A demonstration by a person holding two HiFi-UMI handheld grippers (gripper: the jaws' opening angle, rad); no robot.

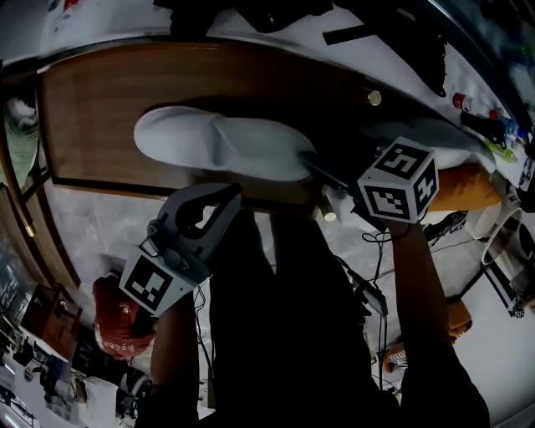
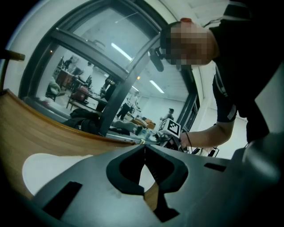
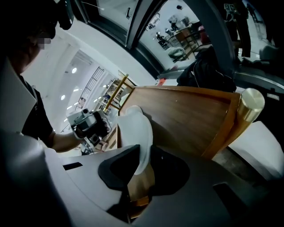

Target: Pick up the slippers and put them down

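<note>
A white slipper lies lengthwise on the brown wooden table. My right gripper reaches its right end. In the right gripper view the slipper runs edge-on between the jaws, which are shut on its near edge at the right gripper. My left gripper hovers just in front of the slipper's middle, over the table's near edge. Its jaws meet tip to tip at the left gripper, with nothing between them. The slipper shows pale just beyond them.
A brass knob caps the table's right corner and shows as a knob in the right gripper view. A white padded thing and an orange thing lie right of the table. Dark clothes sit behind it, and cables trail on the floor.
</note>
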